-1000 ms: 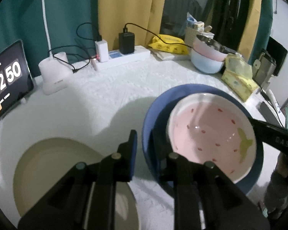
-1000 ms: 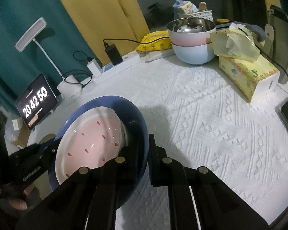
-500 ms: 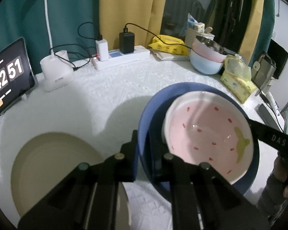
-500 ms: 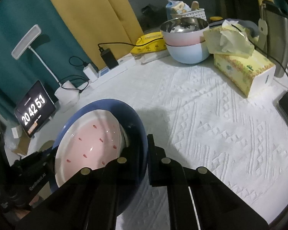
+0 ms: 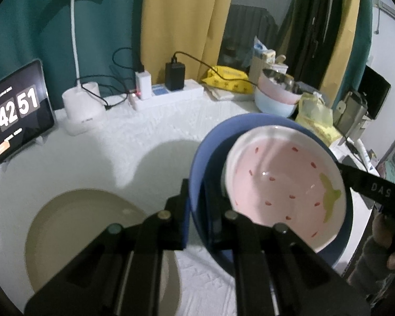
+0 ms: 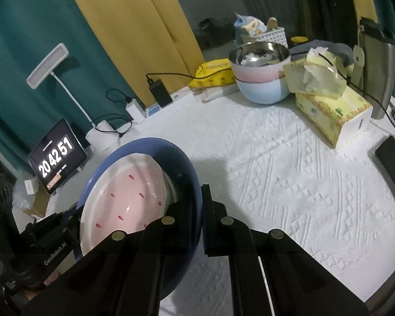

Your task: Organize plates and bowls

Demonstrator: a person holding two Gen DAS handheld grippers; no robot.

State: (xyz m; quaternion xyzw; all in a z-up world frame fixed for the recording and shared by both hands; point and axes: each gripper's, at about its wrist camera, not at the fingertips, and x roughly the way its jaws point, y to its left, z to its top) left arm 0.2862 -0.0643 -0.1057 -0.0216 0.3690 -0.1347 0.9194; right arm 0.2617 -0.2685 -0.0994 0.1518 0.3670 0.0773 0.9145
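Observation:
A blue bowl [image 5: 208,142] holds a pink strawberry-pattern bowl [image 5: 281,173] inside it. My left gripper [image 5: 196,197] is shut on the blue bowl's near rim. My right gripper [image 6: 198,200] is shut on the opposite rim of the blue bowl [image 6: 155,144], with the pink bowl [image 6: 126,200] inside. The pair is held above the white tablecloth [image 6: 289,171], tilted in the right wrist view. A beige plate [image 5: 87,223] lies on the cloth at the lower left of the left wrist view. Stacked pink, light-blue and steel bowls [image 6: 260,79] stand at the back.
A tablet clock [image 5: 10,115], a desk lamp [image 5: 79,105] and a power strip [image 5: 168,94] line the back edge. A yellow tissue box [image 6: 331,108] stands at the right, a yellow packet [image 6: 213,71] behind, a dark phone [image 6: 392,158] at the right edge.
Both grippers have lifted the blue bowl with the pink bowl higher off the cloth. The clock has gone from 50 to 51.

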